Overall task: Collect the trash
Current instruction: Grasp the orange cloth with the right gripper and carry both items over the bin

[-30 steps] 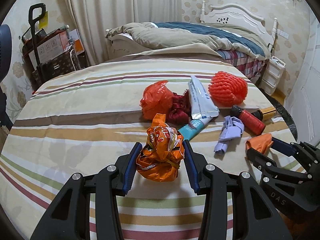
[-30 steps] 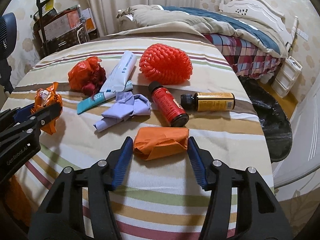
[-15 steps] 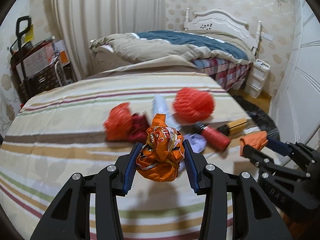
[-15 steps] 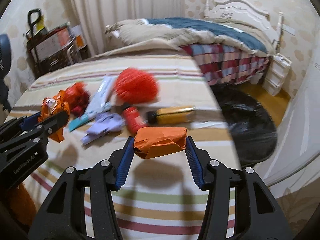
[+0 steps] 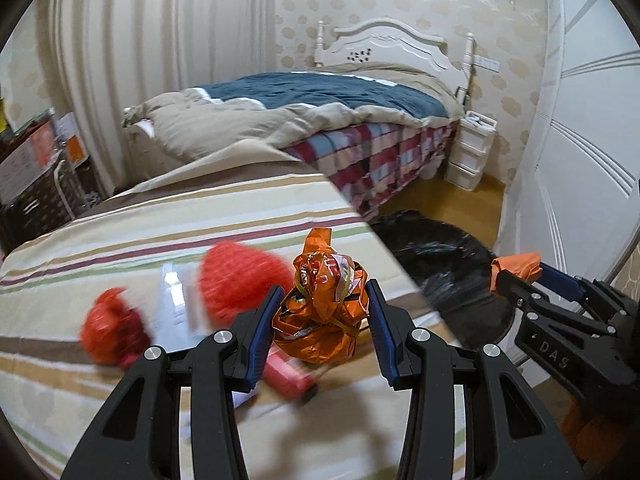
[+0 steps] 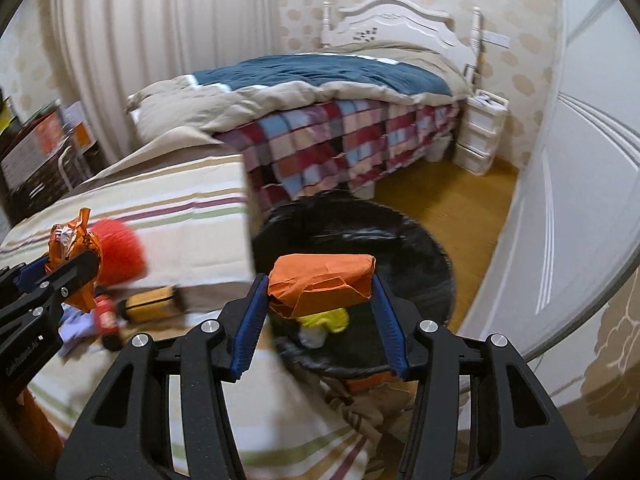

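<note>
My left gripper is shut on a crumpled orange snack wrapper and holds it above the striped table, near its right edge. My right gripper is shut on a folded orange paper packet and holds it over the black-lined trash bin on the floor. The bin also shows in the left wrist view. A yellow scrap lies inside the bin. The right gripper with its packet shows at the right of the left wrist view.
On the table lie a red mesh ball, a red plastic bag, a white tube, a red bottle and a yellow bottle. A bed stands behind, a white door to the right.
Both grippers have swung to the right with their loads. The right gripper has moved from over the table to over the trash bin. The left has neared the table's right edge.
</note>
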`<move>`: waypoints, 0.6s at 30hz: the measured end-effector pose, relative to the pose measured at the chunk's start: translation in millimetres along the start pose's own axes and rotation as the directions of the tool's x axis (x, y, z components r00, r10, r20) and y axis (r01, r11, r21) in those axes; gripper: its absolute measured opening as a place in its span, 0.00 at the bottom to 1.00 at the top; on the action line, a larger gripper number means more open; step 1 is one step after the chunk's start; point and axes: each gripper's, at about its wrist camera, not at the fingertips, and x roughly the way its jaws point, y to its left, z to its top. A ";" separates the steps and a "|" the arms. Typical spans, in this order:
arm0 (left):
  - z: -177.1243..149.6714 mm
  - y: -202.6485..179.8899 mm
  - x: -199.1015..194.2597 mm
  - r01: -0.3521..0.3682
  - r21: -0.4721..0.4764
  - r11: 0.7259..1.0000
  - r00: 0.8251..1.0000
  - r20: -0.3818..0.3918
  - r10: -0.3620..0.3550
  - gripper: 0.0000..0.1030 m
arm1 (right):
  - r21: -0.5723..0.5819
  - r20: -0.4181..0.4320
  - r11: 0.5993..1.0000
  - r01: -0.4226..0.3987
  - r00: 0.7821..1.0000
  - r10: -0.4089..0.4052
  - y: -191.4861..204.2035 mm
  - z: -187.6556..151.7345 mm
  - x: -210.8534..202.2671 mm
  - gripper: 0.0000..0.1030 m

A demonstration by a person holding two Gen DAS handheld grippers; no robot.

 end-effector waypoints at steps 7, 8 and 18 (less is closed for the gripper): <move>15.1 -40.5 40.1 0.019 0.038 0.999 0.999 -0.031 -0.018 0.43 | 0.053 -0.014 0.998 0.035 0.999 -0.035 -36.0 10.7 27.7 0.49; 17.0 -46.4 46.6 0.019 0.043 0.999 0.999 -0.039 -0.018 0.43 | 0.061 -0.018 0.997 0.042 0.999 -0.041 -41.2 12.2 32.8 0.49; 23.5 -82.8 91.7 0.013 0.088 0.996 0.995 -0.096 -0.005 0.43 | 0.109 -0.061 0.991 0.083 0.995 -0.077 -75.4 13.3 67.9 0.49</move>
